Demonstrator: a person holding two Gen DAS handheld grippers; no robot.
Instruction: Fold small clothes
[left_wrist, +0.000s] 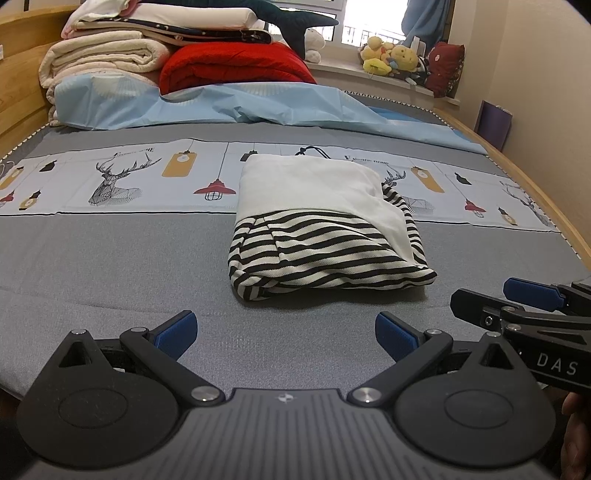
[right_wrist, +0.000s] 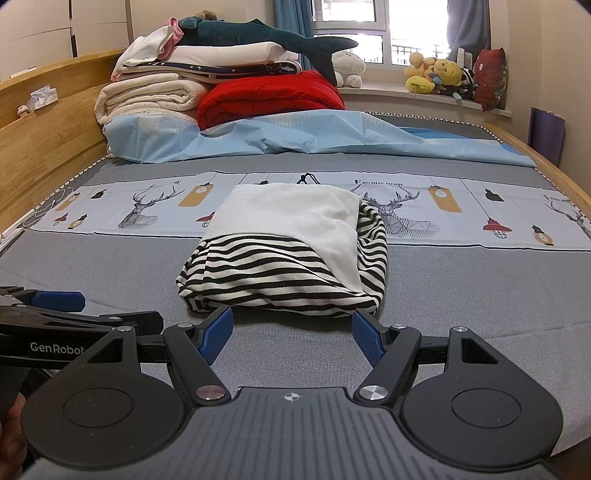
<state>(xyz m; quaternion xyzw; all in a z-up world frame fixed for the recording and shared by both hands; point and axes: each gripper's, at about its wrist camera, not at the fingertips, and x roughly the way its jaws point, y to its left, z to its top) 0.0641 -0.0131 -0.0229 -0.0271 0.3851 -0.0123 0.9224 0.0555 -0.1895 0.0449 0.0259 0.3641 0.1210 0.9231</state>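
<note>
Folded clothes lie in one small bundle on the gray bed cover, striped black and white with a white part on top.

Left camera: the left gripper is low over the cover with its blue fingers wide apart and nothing between them. The bundle sits at 12 o'clock, a little way past the tips and not touching. At 3 o'clock the right gripper pokes in from the side; from here it is hard to tell how its fingers stand.

Right camera: the right gripper has its fingers wide apart too. The bundle's near edge is just beyond the tips at 12 o'clock; it looks very close, maybe not quite touching. At 9 o'clock the left gripper shows from the side.

Only the right camera shows the wooden headboard, at 10 o'clock, with small things on its ledge.

Past the bundle runs a pale strip with deer and lamps. A thin black cord peeks out behind the bundle.

Farther back lies a crumpled light blue sheet. Behind it are a red blanket and a stack of cream blankets, with a dark shark toy on top.

Farthest, at 1 o'clock, yellow soft toys sit on the window sill.
</note>
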